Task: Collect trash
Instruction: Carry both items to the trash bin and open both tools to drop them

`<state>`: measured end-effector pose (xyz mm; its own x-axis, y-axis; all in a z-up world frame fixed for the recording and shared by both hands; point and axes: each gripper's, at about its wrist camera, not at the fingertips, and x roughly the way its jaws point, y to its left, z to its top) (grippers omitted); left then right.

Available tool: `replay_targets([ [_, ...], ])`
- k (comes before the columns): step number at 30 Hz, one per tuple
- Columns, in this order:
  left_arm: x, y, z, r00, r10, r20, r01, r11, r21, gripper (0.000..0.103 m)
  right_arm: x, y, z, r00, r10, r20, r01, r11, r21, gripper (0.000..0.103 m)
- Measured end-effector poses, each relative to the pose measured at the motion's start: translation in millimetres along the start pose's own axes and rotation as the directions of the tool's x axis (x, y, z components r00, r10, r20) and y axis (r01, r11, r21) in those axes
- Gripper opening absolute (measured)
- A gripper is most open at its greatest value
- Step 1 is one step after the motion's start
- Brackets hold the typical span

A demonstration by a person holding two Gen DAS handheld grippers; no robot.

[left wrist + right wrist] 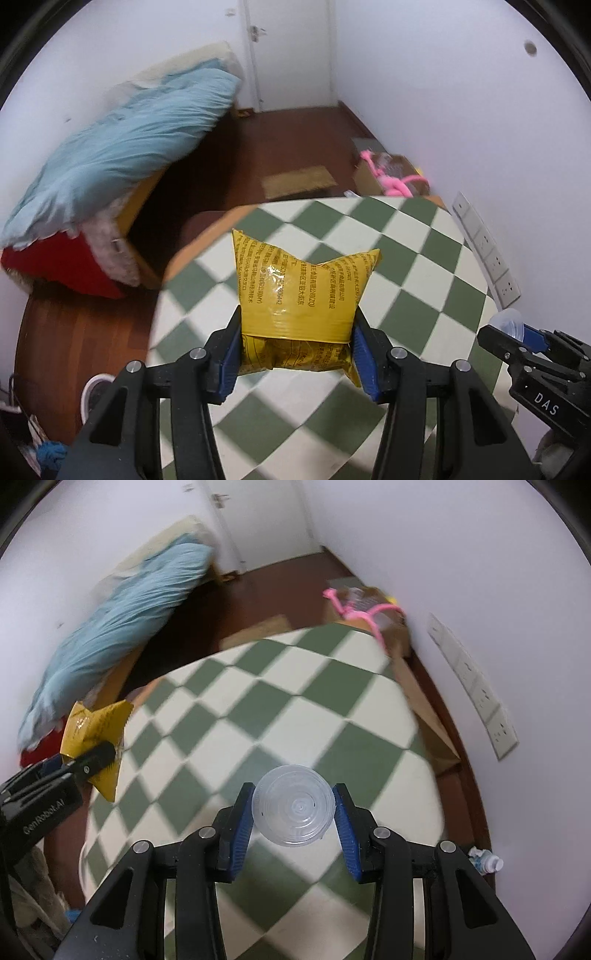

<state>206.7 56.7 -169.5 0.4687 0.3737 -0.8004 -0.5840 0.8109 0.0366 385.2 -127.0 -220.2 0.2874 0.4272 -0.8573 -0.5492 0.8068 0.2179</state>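
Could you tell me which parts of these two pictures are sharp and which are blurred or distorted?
Left wrist view: the yellow snack packet in the left tongs is sharp with glare on its foil; the checkered tablecloth and blue bedding are motion-smeared. Right wrist view: the clear plastic lid in the right tongs is crisp, the cloth behind streaks. Fisheye bends both.

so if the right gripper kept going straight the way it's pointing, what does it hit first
Most likely the checkered tabletop. The right gripper, shut on the clear plastic cup, tilts down at it, with nothing else visible between. Depth is hard to judge.
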Motion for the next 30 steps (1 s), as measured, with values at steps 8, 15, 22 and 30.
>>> replay_targets([
  [8, -72.2, 115.7, -51.3, 0.999, 0.037, 0.009, -0.036, 0.991, -0.131, 0.049, -55.2, 114.2, -32.6, 0.987, 0.159, 0.021, -0.154, 0.978, -0.139, 0.044],
  [15, -106.0, 234.9, -93.6, 0.992, 0.126, -0.003, -0.121, 0.95, -0.288, 0.049, -71.1, 232.1, -66.6, 0.952, 0.305, -0.034, -0.304, 0.923, -0.236, 0.044],
  [22, -78.0, 365.6, -144.6, 0.982, 0.139, -0.129, -0.184, 0.86, -0.475, 0.049, -52.9, 372.2, -109.8, 0.904, 0.394, -0.164, -0.427, 0.832, -0.356, 0.044],
  [30, 16.5, 471.5, -206.2, 0.952, -0.001, -0.306, -0.195, 0.77, -0.608, 0.049, 56.3, 498.6, -163.7, 0.872, 0.319, -0.371, -0.462, 0.786, -0.411, 0.044],
])
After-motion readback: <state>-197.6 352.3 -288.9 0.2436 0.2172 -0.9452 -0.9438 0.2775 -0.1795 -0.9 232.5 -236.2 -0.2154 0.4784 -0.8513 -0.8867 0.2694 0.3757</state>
